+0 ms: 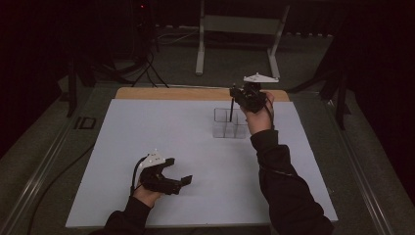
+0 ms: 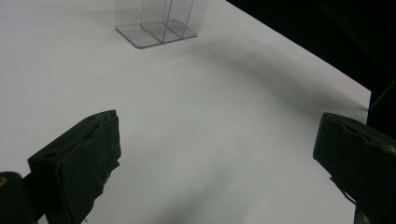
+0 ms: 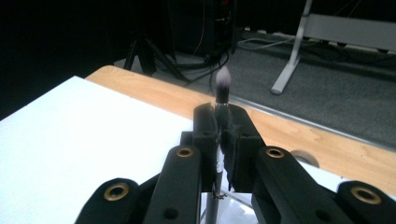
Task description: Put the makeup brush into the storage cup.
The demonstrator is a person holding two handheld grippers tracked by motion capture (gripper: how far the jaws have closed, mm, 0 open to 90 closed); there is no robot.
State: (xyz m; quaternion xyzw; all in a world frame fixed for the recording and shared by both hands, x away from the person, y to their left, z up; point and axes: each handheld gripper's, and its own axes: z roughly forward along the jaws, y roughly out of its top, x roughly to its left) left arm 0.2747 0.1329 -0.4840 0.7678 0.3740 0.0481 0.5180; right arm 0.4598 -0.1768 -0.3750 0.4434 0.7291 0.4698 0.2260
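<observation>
We are holding a slim makeup brush [image 3: 223, 86] in the right tongs [image 3: 223, 126], clamped tight on its handle, bristles up, its lower end dipping into the clear divided organizer [image 1: 230, 123] on the worktop [image 1: 147, 137]. If we are tilting, the handle may be catching a divider and tipping the light organizer. The left tongs [image 2: 219, 163] are resting wide and empty.

Overhead view, two close (finger-mounted)

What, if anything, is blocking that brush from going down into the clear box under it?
Nothing visible does. The right gripper holds the brush upright over the clear box, whose top looks open, and its handle already reaches down toward a compartment.
</observation>
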